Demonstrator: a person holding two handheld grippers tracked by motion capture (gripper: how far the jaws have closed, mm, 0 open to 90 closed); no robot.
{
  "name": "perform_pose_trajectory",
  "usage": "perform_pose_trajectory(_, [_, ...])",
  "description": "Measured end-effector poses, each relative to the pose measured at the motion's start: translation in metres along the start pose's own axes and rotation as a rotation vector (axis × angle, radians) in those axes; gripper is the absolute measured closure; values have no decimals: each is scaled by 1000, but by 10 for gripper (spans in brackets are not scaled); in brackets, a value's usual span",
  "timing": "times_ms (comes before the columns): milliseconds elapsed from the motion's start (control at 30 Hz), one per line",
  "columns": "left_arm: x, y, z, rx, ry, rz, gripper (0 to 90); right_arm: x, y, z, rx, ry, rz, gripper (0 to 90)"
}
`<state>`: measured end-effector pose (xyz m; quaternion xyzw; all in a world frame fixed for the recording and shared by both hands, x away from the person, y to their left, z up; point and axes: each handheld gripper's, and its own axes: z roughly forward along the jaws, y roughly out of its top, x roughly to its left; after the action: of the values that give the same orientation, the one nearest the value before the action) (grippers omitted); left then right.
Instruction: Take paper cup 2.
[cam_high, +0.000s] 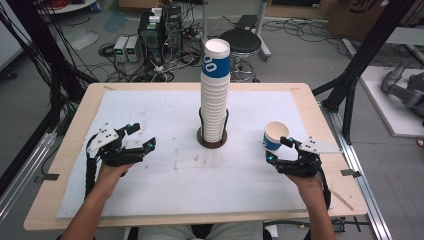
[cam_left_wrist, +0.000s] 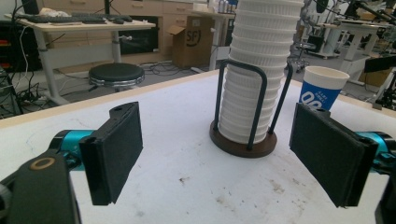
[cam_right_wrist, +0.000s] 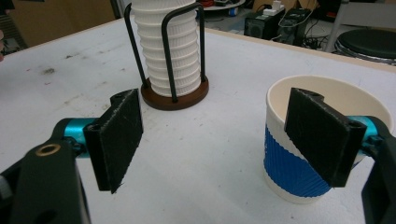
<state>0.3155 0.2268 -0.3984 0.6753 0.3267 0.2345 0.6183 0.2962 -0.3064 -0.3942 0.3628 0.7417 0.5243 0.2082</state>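
My left gripper (cam_high: 142, 138) is wide open, holding nothing, near the tabletop's (cam_high: 70, 150) left edge. The cup stack (cam_high: 215, 100) stands in the middle. Near the right edge, my right gripper (cam_high: 279, 150) is wide open beside a cup (cam_high: 275, 136).

Upright blue-and-white paper cup (cam_high: 275, 136) right of cup stack (cam_high: 215, 95)

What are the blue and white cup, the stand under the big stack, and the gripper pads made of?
The loose cup looks like matte paper: its blue wall is ribbed and its inside is plain white. The stand's round base seems to be dark brown wood, and its thin black posts look like metal. The jaw pads seem to be rough black foam or rubber.
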Motion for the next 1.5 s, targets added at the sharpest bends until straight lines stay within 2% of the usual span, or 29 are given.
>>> perform_pose_trajectory(367, [-2, 0, 1, 6, -6, 6, 171, 2, -1, 1, 8, 18, -8, 202])
perform_pose_trajectory(667, [-3, 1, -3, -3, -13, 0, 171, 5, 2, 3, 15, 58, 18, 201])
perform_pose_trajectory(933, [-4, 0, -7, -2, -24, 0, 172, 11, 6, 11, 13, 83, 15, 201])
perform_pose_trajectory(1100, [-3, 1, -9, -1, -22, -21, 171, 11, 8, 16, 22, 99, 26, 201])
perform_pose_trajectory(1200, [-3, 8, -7, 8, -22, -16, 171, 11, 9, 17, 31, 106, 25, 201])
perform_pose_trajectory(1333, [-1, 26, -3, -22, -53, -36, 171, 12, 9, 18, 39, 110, 15, 201])
perform_pose_trajectory(1500, [-1, 55, 10, -18, -106, -8, 170, 11, 10, 18, 43, 112, 12, 202])
